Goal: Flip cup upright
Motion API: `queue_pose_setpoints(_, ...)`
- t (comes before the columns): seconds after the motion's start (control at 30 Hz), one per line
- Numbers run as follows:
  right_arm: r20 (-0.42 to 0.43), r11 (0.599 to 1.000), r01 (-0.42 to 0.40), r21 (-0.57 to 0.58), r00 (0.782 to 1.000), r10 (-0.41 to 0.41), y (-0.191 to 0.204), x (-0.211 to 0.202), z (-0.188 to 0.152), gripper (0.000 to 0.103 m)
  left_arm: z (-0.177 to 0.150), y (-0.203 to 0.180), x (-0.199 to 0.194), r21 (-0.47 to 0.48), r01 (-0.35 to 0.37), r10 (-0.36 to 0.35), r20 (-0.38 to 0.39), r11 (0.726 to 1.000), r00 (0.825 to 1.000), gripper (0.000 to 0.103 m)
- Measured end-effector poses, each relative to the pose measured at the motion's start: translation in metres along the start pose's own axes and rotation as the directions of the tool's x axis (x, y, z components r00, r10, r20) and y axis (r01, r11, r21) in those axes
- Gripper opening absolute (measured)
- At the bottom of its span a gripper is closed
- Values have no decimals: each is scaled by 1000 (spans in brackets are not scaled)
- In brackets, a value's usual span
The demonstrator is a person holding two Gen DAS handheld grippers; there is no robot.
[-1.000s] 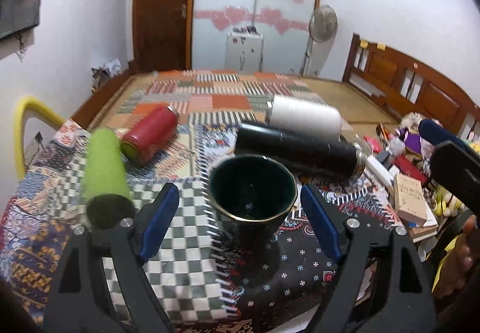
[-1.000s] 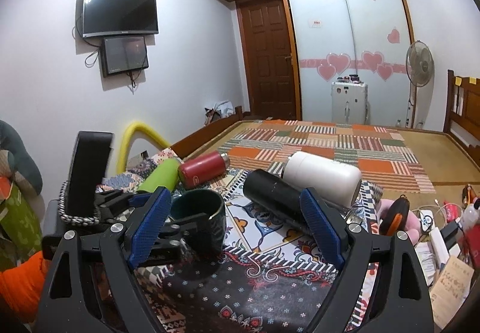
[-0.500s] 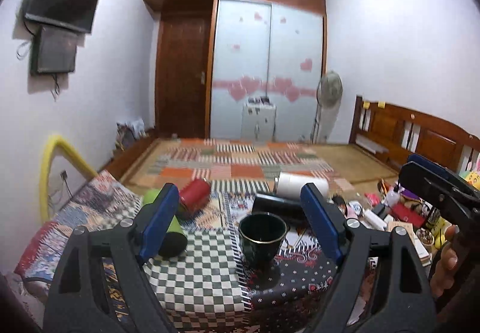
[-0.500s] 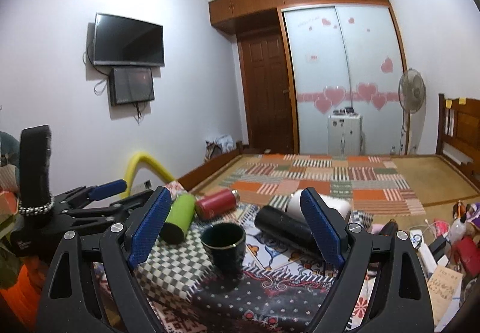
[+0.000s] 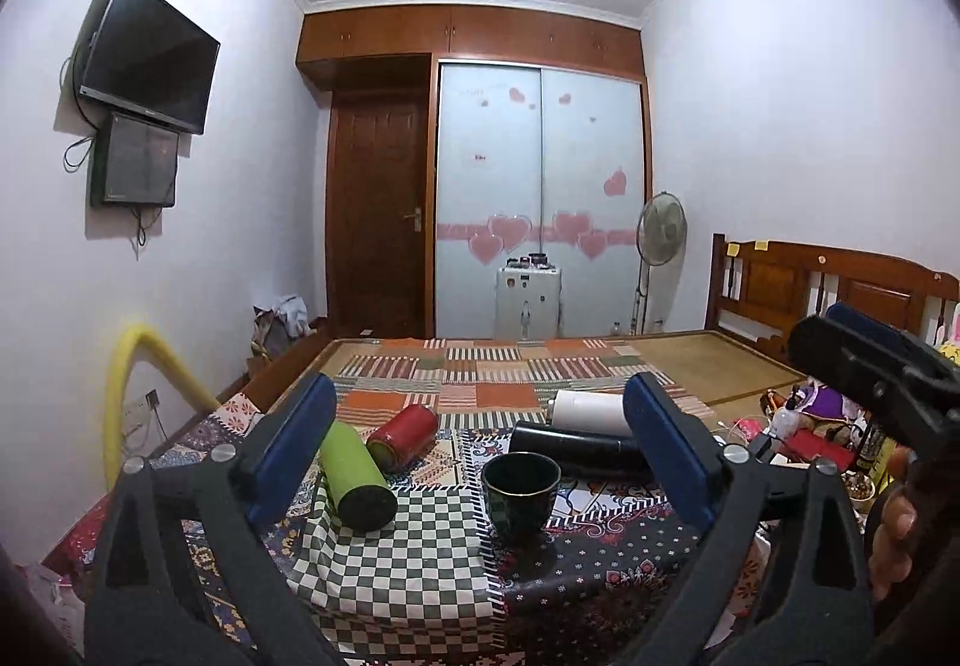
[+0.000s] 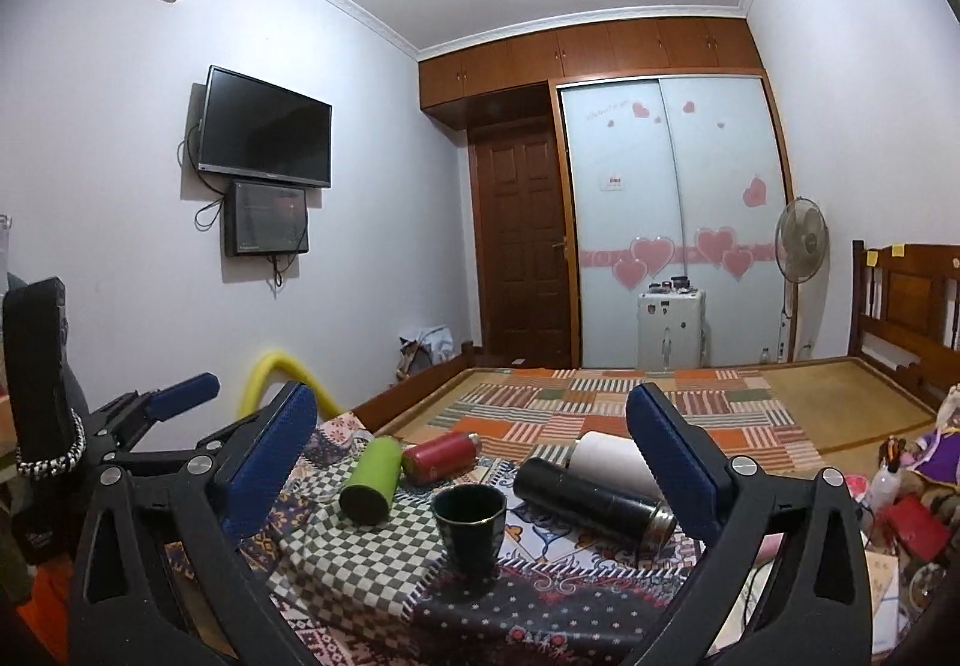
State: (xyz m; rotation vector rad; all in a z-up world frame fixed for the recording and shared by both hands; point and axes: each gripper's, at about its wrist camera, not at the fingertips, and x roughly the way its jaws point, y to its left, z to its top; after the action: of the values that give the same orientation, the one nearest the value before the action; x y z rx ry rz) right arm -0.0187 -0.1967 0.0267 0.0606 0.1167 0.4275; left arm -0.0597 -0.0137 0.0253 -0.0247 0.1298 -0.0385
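Note:
A dark green cup (image 5: 521, 491) with a gold rim stands upright on the patterned cloth; it also shows in the right wrist view (image 6: 469, 527). My left gripper (image 5: 480, 456) is open and empty, pulled back from the cup and raised. My right gripper (image 6: 471, 462) is open and empty, also back from the cup. The left gripper appears at the left edge of the right wrist view (image 6: 174, 396).
Behind the cup lie a green bottle (image 5: 354, 475), a red bottle (image 5: 403, 437), a black flask (image 5: 576, 450) and a white bottle (image 5: 591, 411). Cluttered small items (image 5: 822, 426) sit at the right. A yellow tube (image 5: 129, 396) stands at the left.
Both grippers have drawn back and up from the cup, which stays upright on the cloth. The left gripper was close around it one second ago.

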Motion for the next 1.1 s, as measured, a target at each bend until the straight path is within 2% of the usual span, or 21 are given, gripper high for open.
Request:
queue_pose_setpoints(0.27,-3,1000,9,12,1000,-9,-2,-3,-3,103,0,-2,-15,2,-12,12,20,1000,1000,101)
queue_pose_setpoints(1.1,-23,1000,20,7,1000,-20,2,-9,-7,103,-5,-2,-11,2,-12,12,10,1000,1000,103)
